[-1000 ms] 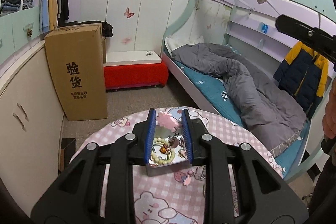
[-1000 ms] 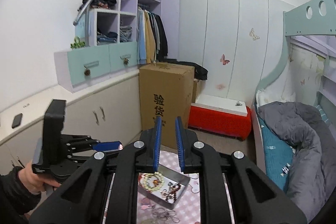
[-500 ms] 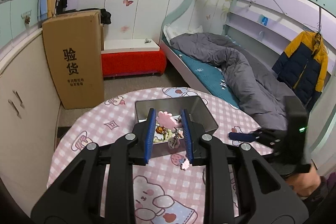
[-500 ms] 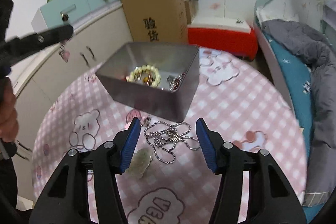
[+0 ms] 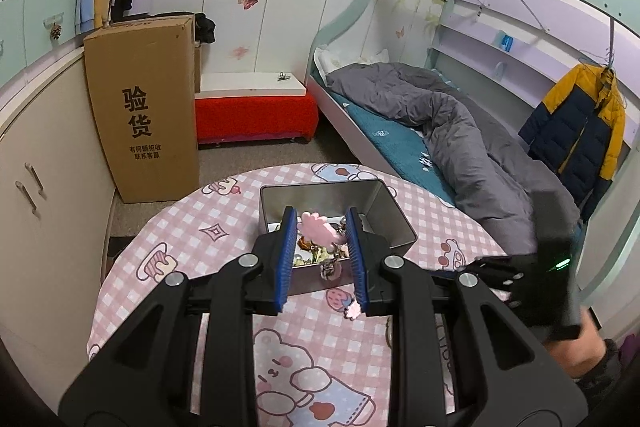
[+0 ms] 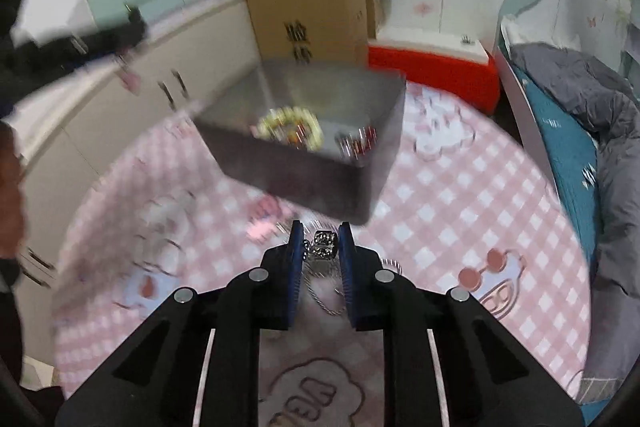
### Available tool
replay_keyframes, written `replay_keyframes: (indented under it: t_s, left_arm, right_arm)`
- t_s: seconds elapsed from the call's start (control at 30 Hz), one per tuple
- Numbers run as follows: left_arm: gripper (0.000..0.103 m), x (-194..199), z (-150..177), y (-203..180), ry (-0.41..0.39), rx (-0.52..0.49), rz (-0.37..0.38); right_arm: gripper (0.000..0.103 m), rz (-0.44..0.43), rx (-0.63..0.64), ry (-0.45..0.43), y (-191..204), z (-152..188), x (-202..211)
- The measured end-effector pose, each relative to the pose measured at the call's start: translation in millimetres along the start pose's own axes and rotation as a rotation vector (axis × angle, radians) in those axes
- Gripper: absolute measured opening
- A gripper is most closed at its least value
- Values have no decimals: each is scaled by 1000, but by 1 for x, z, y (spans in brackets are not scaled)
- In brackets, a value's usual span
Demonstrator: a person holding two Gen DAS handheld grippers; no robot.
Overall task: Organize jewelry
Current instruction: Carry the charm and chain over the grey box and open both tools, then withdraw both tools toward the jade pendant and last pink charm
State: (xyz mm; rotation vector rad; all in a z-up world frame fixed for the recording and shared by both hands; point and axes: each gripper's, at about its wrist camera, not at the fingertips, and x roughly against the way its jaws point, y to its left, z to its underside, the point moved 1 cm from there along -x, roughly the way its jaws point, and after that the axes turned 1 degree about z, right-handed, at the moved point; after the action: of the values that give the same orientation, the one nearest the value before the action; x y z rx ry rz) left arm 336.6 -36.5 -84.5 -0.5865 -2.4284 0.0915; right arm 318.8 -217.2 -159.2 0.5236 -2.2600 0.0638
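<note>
- One round table with a pink-and-white checked cloth printed with bears (image 5: 192,239) fills the lower part of both views; its far rim curves just past the tin, with carpeted floor beyond it.
- Behind that floor stand a tall brown cardboard box with black characters (image 5: 142,107) and a red-skirted low bench (image 5: 256,115); a bed with a grey duvet (image 5: 452,131) runs along the table's right side.
- On the far half of the cloth sits the open rectangular silver metal tin (image 6: 320,183), already holding a bead bracelet and other pieces; bare cloth lies to its left and right.
- Above the tin's near wall, the left gripper (image 5: 322,255) has its blue pads clamped on a pink flower-shaped charm piece (image 5: 318,229), whose small dangling parts hang between the fingers.
- At the tin's near side, the right gripper (image 6: 319,259) is low over the cloth with its jaws closing around a silver chain necklace with a beaded metal pendant (image 6: 325,245); the pendant sits between the fingertips, the chain trailing back between the pads, which do not visibly press it yet.
</note>
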Motion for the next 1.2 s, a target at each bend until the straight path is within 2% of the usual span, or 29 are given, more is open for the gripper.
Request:
replay_keyframes:
  t_s: [0.17,0.3,0.53,0.67,0.73,0.93,0.97,1.0,1.03,1.07,1.1,1.13,1.2]
  left_arm:
    - [25,7,-10,2,-26,-1,1]
    - [25,13,-20,-1,-50,-12,-1]
    - [25,20,-41,-4,-86,-24,3]
    - [25,14,-52,-4,-86,-18,13]
    - [25,8,-56,-3,-77,-13,23]
    - [27,-23,-57,-3,-9,-8,67]
    - [45,-31,-56,-2,5,-4,68]
    - [77,-34,-56,-1,8,1,60]
    - [85,-36,-55,2,-7,12,39]
    - [87,-35,-53,4,-19,22,24]
    - [87,-35,-52,8,-20,37,10]
    - [88,-35,-52,10,-17,42,0]
    - [91,-32,-50,15,-23,48,-60]
  right_arm:
    - [15,-49,39,-130,13,-35,55]
    - [15,-61,101,-248,25,-77,101]
    - [16,-51,156,-364,31,-132,138]
    - [15,-64,138,-352,25,-151,126]
    - [15,-65,116,-330,20,-150,113]
    - [19,-92,-16,-196,-10,-139,52]
    - [20,-91,-40,-168,-16,-135,40]
    - [26,-84,-57,-155,-19,-133,34]
    - [43,-78,-82,-147,-24,-130,29]
    - [55,-78,-106,-143,-28,-128,26]
    - [82,-77,-126,-145,-31,-125,26]
    - [96,-69,-148,-168,-34,-122,29]
    - [96,-72,-173,-189,-37,-119,35]
